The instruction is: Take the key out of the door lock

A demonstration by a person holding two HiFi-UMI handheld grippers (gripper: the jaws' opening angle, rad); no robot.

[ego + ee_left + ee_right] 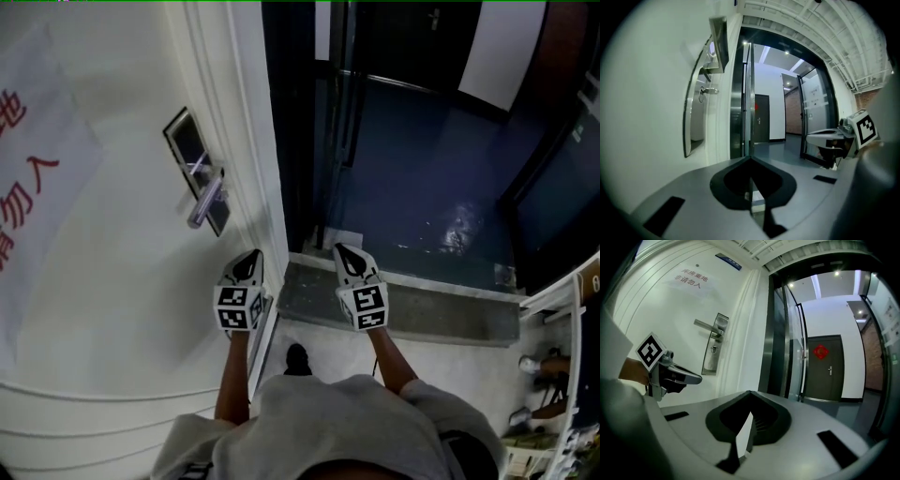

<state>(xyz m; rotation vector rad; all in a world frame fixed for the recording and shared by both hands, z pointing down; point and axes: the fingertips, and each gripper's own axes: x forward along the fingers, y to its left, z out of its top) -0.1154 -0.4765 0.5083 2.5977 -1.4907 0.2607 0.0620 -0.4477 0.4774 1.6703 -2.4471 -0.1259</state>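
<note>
The white door (122,281) fills the left of the head view, with its lock plate (192,164) and lever handle (206,202). In the left gripper view a small key (708,90) sticks out of the lock plate (693,122), up and to the left of my left gripper (750,159). The right gripper view shows the key (713,349) below the lever handle (707,325). My left gripper (251,255) hangs below the handle near the door's edge, shut and empty. To its right my right gripper (342,249) is over the threshold, likewise shut (749,392) and empty.
The doorway opens onto a dark blue corridor floor (422,178) behind a grey stone threshold (403,309). A metal-framed glass door (747,93) stands just past the door edge. A paper sign (28,178) with red characters hangs on the door. Shelves (553,375) stand at the right.
</note>
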